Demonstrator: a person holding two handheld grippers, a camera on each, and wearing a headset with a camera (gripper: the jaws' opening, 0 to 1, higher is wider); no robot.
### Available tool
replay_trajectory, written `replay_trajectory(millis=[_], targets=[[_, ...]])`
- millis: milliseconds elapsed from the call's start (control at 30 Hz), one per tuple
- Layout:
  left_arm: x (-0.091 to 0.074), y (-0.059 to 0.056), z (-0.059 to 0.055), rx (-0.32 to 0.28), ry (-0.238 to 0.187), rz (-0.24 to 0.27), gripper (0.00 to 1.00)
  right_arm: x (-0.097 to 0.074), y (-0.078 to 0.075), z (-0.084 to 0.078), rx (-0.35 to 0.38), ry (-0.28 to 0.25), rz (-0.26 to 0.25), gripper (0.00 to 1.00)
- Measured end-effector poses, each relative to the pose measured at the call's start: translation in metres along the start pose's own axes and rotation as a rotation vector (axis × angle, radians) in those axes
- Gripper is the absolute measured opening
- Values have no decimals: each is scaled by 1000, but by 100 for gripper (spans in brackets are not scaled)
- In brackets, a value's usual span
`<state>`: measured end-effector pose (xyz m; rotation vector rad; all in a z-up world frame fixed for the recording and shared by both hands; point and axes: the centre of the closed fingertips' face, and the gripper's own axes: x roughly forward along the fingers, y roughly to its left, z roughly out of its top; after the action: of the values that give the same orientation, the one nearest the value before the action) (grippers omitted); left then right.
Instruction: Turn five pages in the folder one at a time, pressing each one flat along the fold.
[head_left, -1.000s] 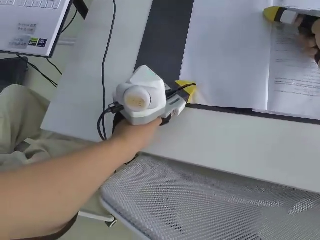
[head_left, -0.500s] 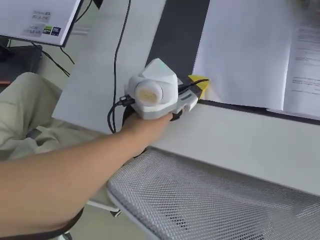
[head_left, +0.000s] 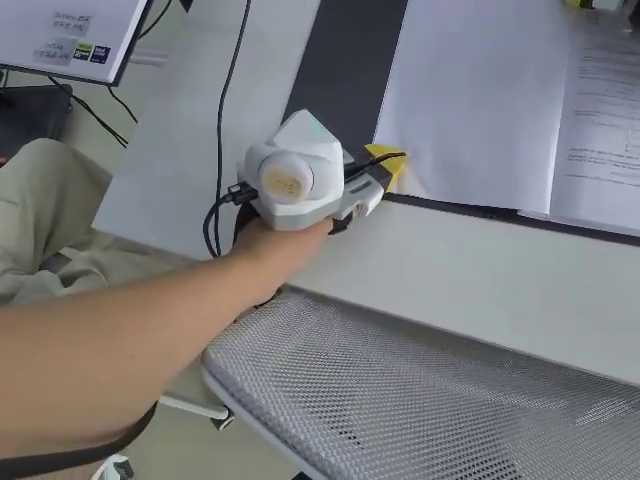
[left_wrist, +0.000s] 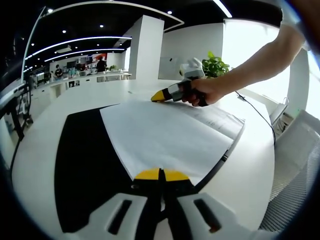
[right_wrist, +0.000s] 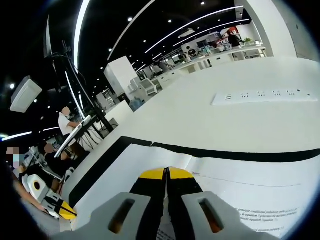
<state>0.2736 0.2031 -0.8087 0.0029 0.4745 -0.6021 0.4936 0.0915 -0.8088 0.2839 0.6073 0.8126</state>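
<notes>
Plainly, left tool (left_wrist: 161, 174) and right tool (right_wrist: 166, 173) are pressed together; print on page (head_left: 600, 130) illegible.

A large open-plan office, shown by long white desks (head_left: 480, 290) under ceiling light strips (right_wrist: 200, 22), a white column (left_wrist: 147, 47), a potted plant (left_wrist: 216, 65), a power strip (right_wrist: 265, 96) on the desktop, a laptop (head_left: 60, 30), a mesh office chair (head_left: 420, 400), and people (left_wrist: 101, 64) at distant desks.
</notes>
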Motion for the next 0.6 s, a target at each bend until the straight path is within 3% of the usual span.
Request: replay_trajectory(millis=[267, 467, 600], targets=[[0, -2, 1, 1, -2, -1, 0, -19, 24, -23, -21, 39, 75, 0], [0, -2, 1, 5, -3, 0, 0, -35, 35, -32, -19, 26, 89, 0], [0, -2, 1, 9, -2, 0, 0, -45, 47, -46, -20, 49, 110, 0]])
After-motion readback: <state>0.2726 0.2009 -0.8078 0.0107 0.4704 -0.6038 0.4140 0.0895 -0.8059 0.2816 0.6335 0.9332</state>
